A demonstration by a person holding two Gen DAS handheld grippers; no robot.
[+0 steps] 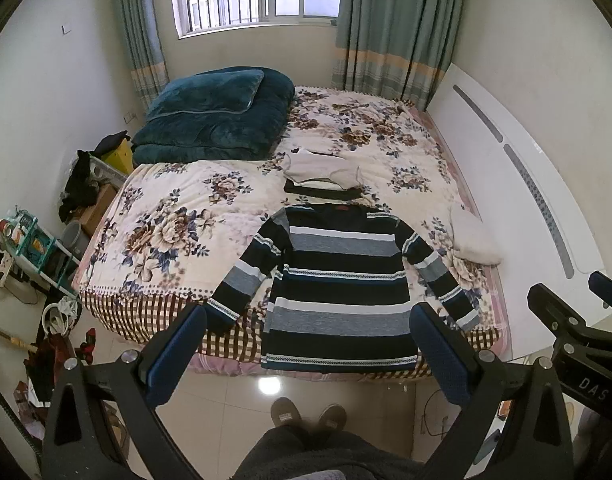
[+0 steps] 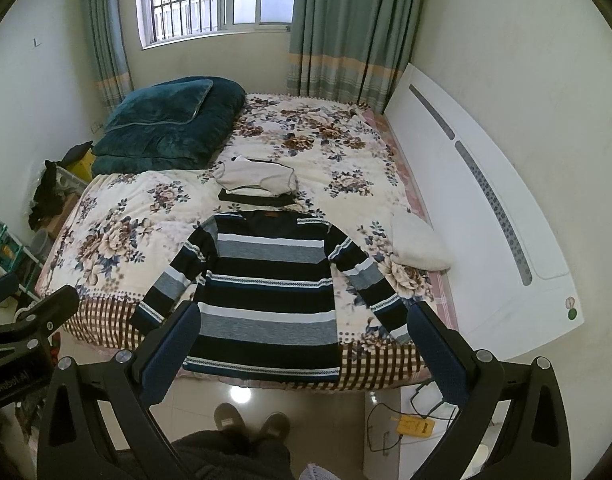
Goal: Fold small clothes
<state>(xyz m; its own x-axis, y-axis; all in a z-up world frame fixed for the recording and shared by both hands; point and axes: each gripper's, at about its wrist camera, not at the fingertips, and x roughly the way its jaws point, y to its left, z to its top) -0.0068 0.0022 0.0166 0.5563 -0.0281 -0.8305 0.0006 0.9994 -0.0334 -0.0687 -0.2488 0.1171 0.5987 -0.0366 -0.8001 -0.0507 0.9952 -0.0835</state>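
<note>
A striped long-sleeved sweater (image 1: 337, 280) in navy, grey and white lies flat on the near edge of the bed, sleeves spread out; it also shows in the right wrist view (image 2: 266, 284). Beyond its collar lies a small pile of a grey-white garment (image 1: 325, 168) on dark clothing (image 2: 258, 184). My left gripper (image 1: 306, 356) is open and empty, held above the floor before the sweater's hem. My right gripper (image 2: 302, 354) is open and empty at the same height, and shows at the right edge of the left wrist view (image 1: 565, 312).
The bed has a floral cover (image 1: 178, 224) with a folded teal quilt (image 1: 214, 120) at the far left and a white pillow (image 1: 473, 236) at the right. A white headboard (image 2: 485, 200) runs along the right. Cluttered shelves (image 1: 34, 248) stand left. My slippered feet (image 1: 306, 416) stand on the tile floor.
</note>
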